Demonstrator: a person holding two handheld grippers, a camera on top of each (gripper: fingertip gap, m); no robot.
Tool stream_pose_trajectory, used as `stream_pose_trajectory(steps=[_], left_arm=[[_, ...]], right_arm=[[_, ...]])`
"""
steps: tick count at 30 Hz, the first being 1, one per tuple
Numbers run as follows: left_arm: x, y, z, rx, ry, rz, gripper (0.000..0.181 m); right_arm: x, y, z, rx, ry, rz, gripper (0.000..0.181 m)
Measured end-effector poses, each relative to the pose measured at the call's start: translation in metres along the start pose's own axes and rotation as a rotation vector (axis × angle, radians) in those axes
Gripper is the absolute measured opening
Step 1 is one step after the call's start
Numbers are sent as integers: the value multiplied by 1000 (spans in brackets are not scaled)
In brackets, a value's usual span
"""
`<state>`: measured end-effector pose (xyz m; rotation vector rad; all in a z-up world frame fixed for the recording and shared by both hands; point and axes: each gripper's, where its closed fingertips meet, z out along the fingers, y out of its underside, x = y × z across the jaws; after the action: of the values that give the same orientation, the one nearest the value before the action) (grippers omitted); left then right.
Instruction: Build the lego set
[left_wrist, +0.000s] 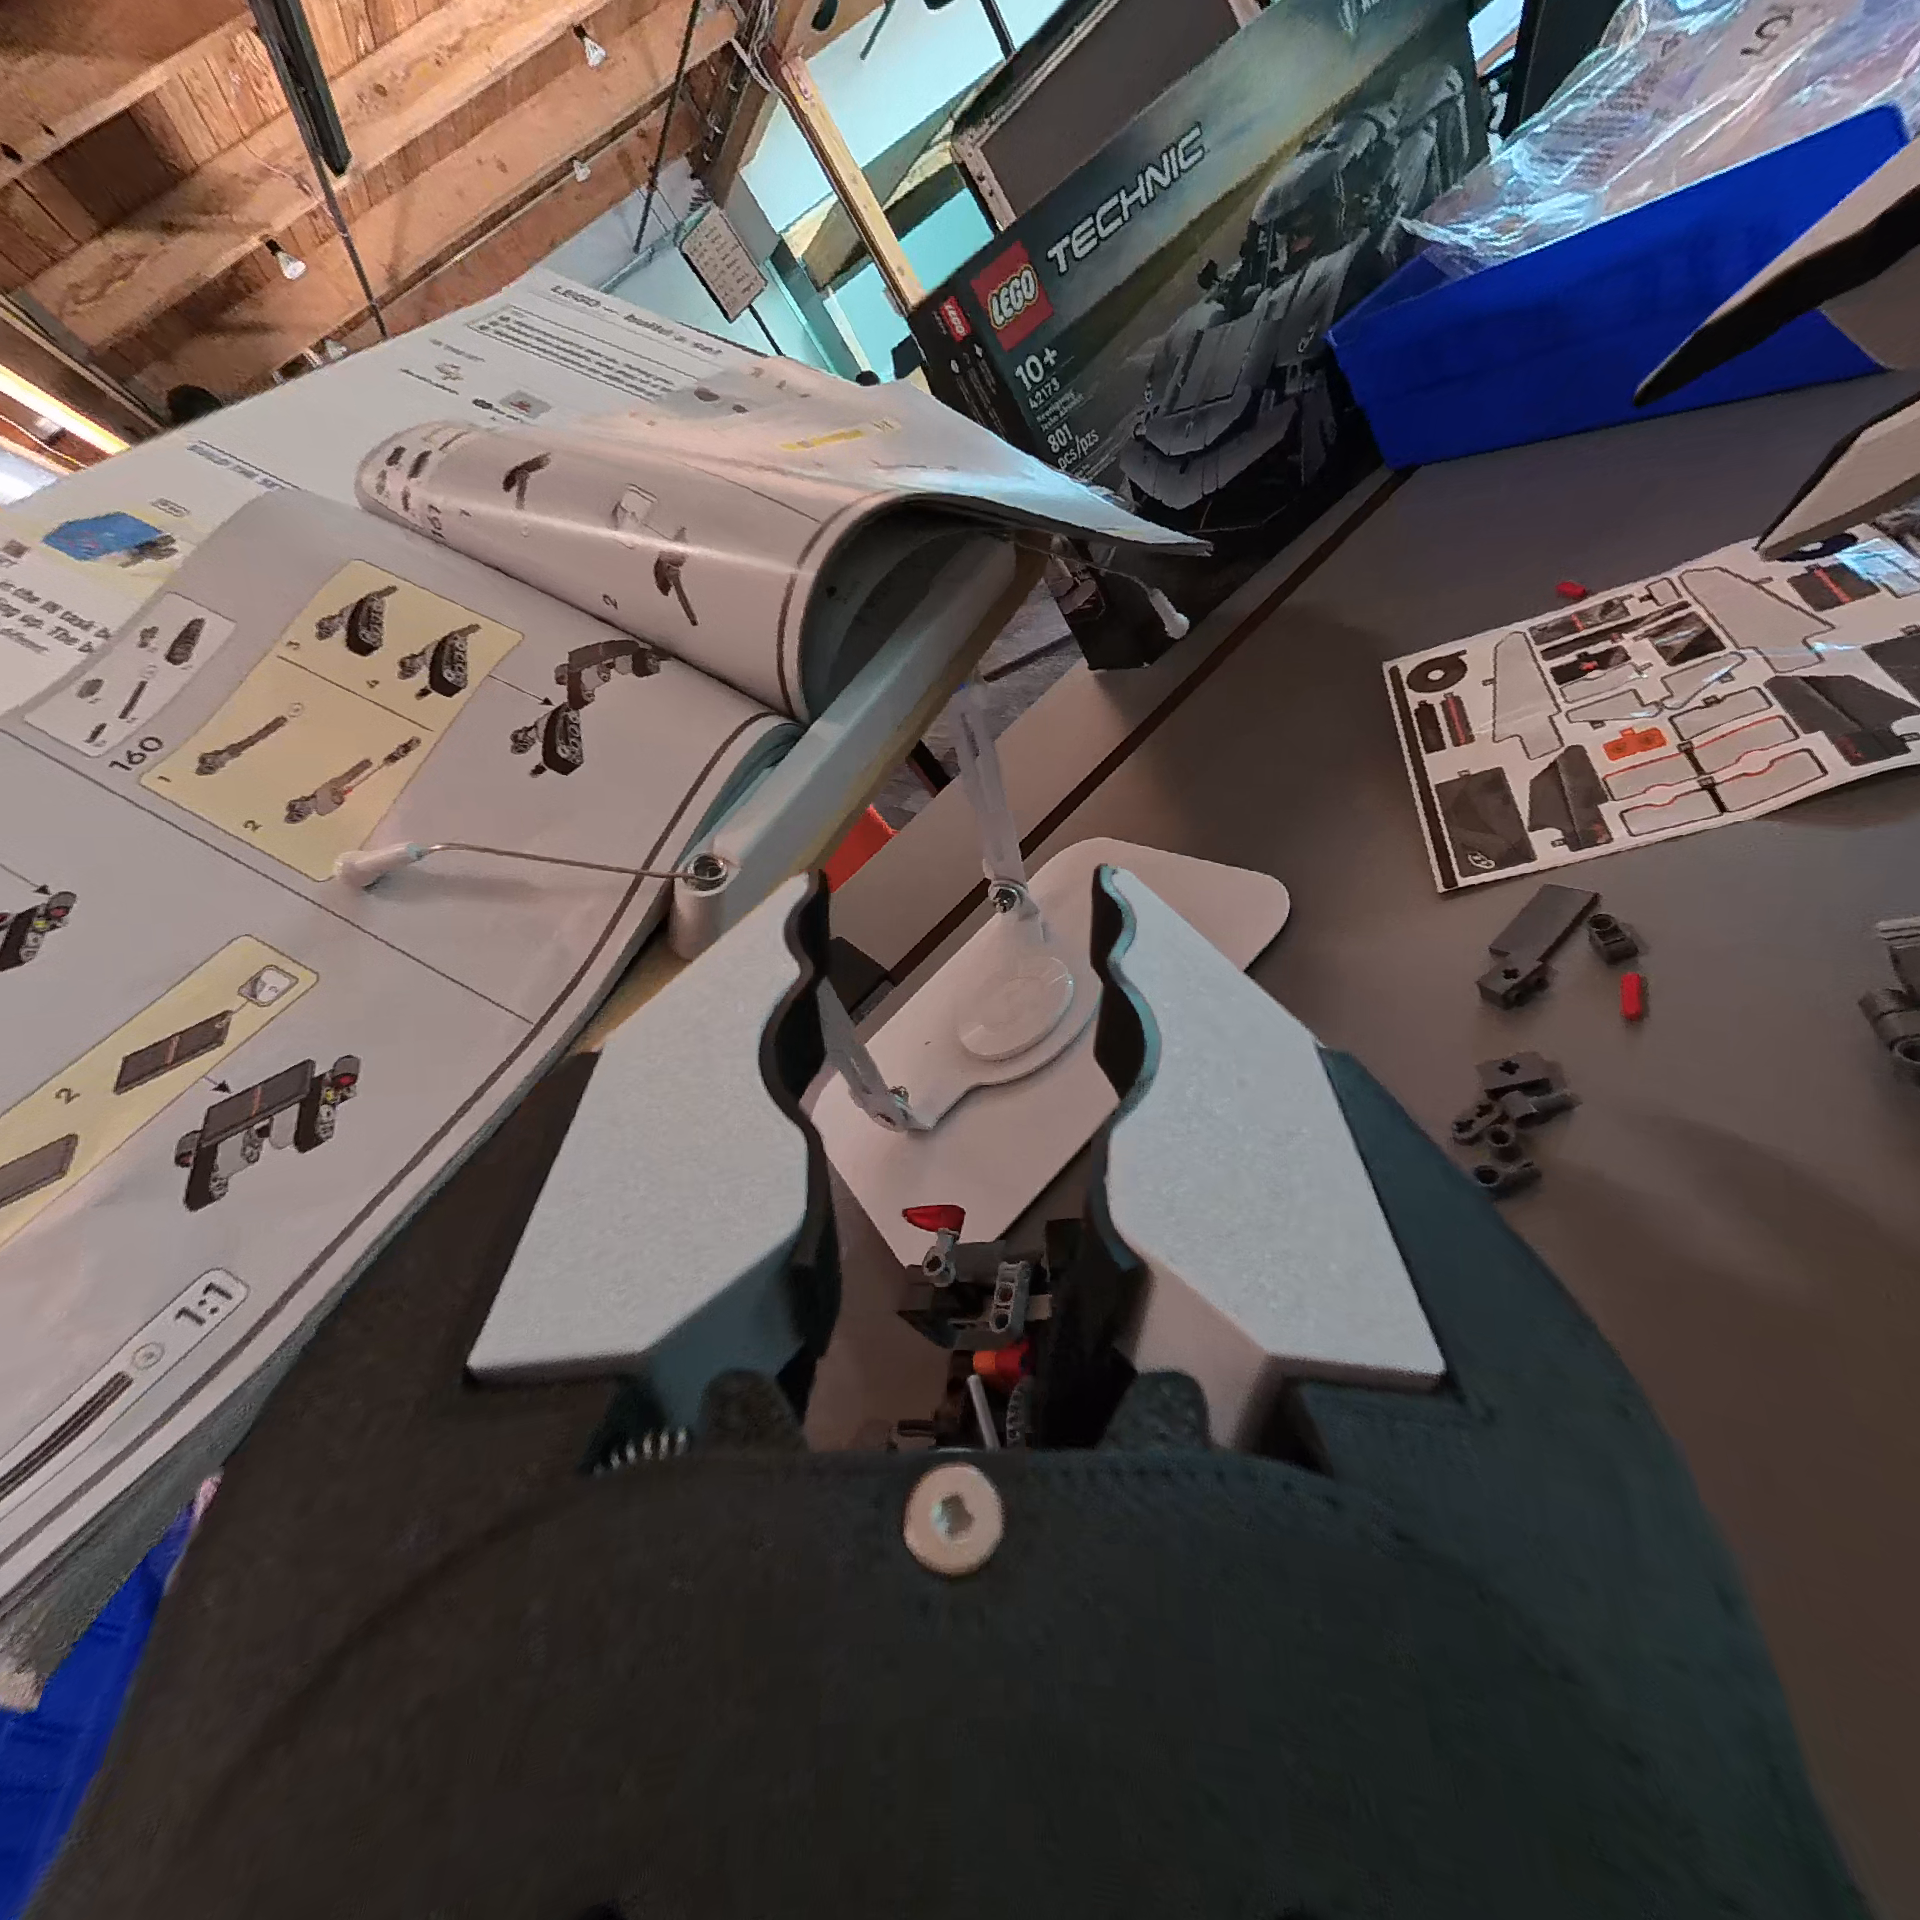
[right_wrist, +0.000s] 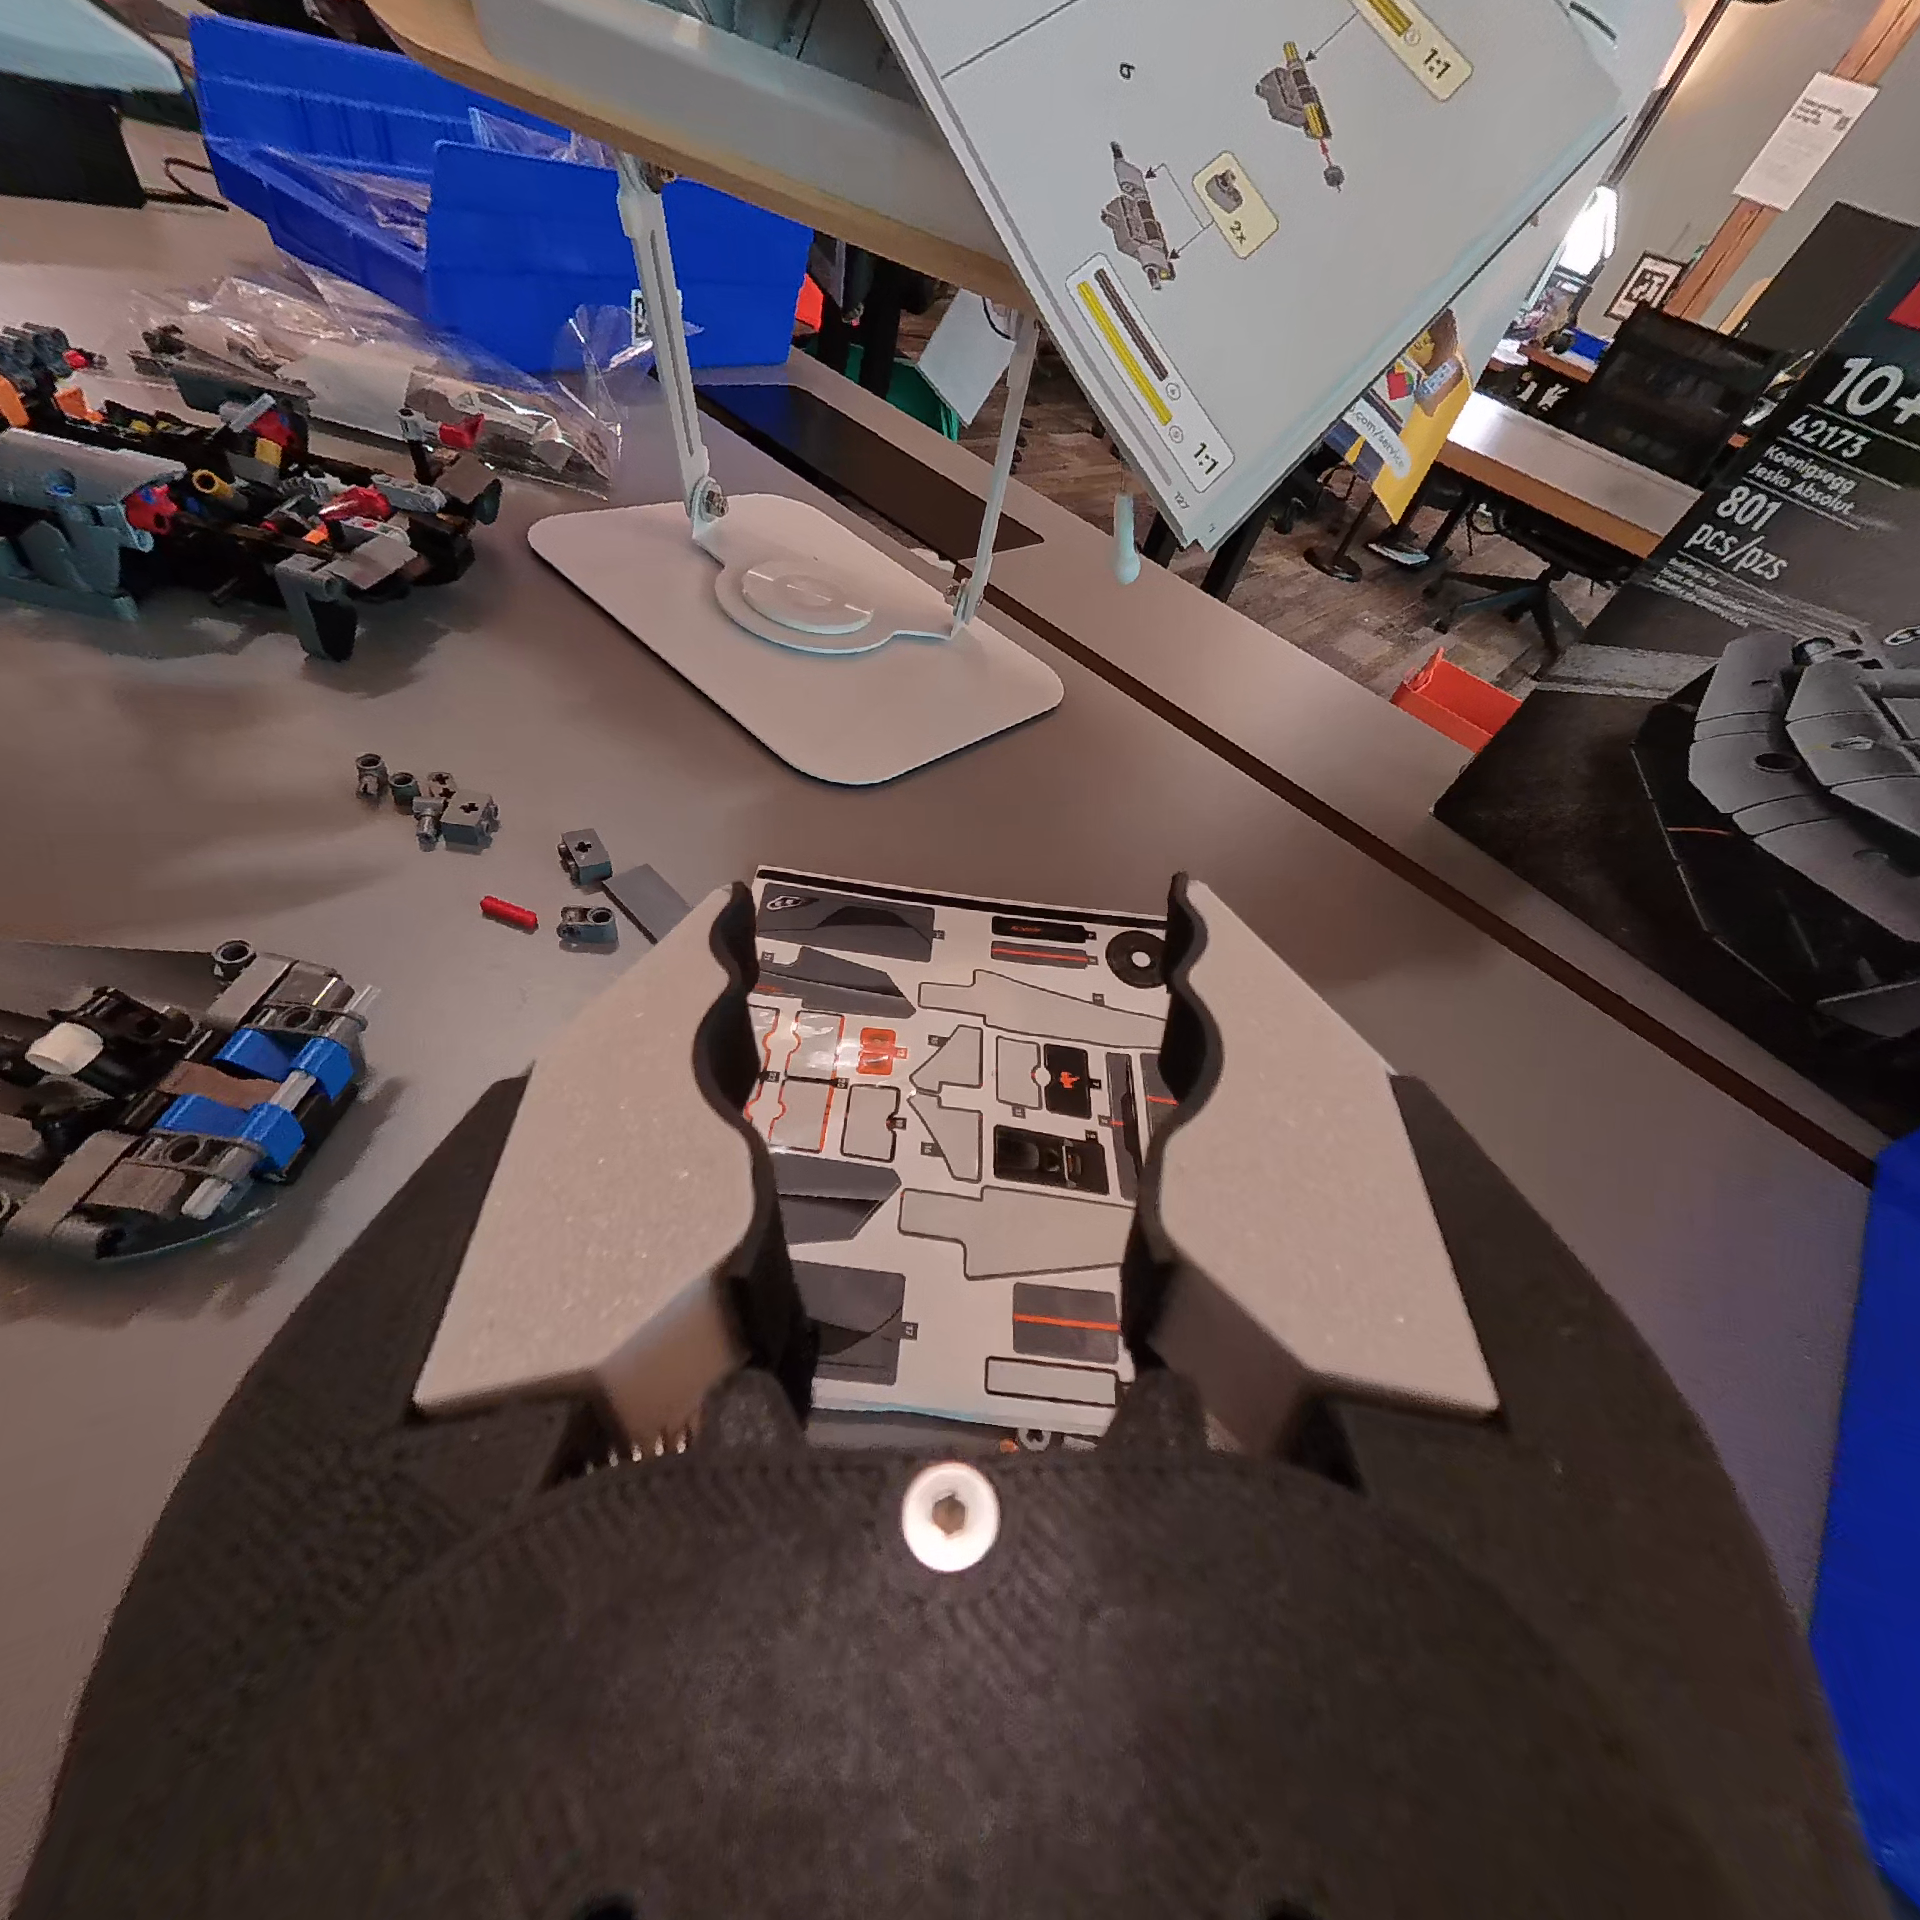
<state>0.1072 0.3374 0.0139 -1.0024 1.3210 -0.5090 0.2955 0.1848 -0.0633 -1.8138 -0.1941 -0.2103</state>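
My left gripper (left_wrist: 961, 935) is open and empty above the white base of the book stand (left_wrist: 1195, 904). Part of a dark Lego build with red and orange bits (left_wrist: 982, 1314) shows low between its fingers. My right gripper (right_wrist: 956, 904) is open and empty, hovering over the sticker sheet (right_wrist: 966, 1122); it also shows in the left wrist view (left_wrist: 1704, 473) beside that sheet (left_wrist: 1662, 717). Loose grey pieces (right_wrist: 442, 800) and a red pin (right_wrist: 509, 912) lie left of the sheet. The car chassis (right_wrist: 208, 499) and a sub-assembly with blue parts (right_wrist: 177, 1101) sit further left.
The open instruction booklet (left_wrist: 312, 727) rests tilted on the stand (right_wrist: 800, 634). The set's box (right_wrist: 1766, 675) stands at the table's far edge. Blue bins (right_wrist: 499, 208) and plastic bags (right_wrist: 416, 384) are at the back; another blue bin (right_wrist: 1870, 1507) is at the right. The red pin (right_wrist: 509, 912) is closer to my right gripper, around 12 cm from its tips; the left tips are 20 cm off. It is also in sight in the left wrist view (left_wrist: 1630, 1002).
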Motion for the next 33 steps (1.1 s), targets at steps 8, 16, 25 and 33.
stream_pose_trajectory(steps=[8, 16, 25, 33], left_arm=[[-27, -7, -12, 29, -85, 11, 43], [-135, -23, -78, 75, -324, 41, 40], [-249, -18, -80, 89, -369, 49, 48], [-261, 6, -33, 2, -319, 132, 49]], right_arm=[[8, 3, 0, -8, 32, 0, 76], [-6, -22, -7, 52, 53, -140, 73], [-120, -136, 48, 126, -157, -392, 71], [-156, -234, 162, 136, -216, -420, 36]])
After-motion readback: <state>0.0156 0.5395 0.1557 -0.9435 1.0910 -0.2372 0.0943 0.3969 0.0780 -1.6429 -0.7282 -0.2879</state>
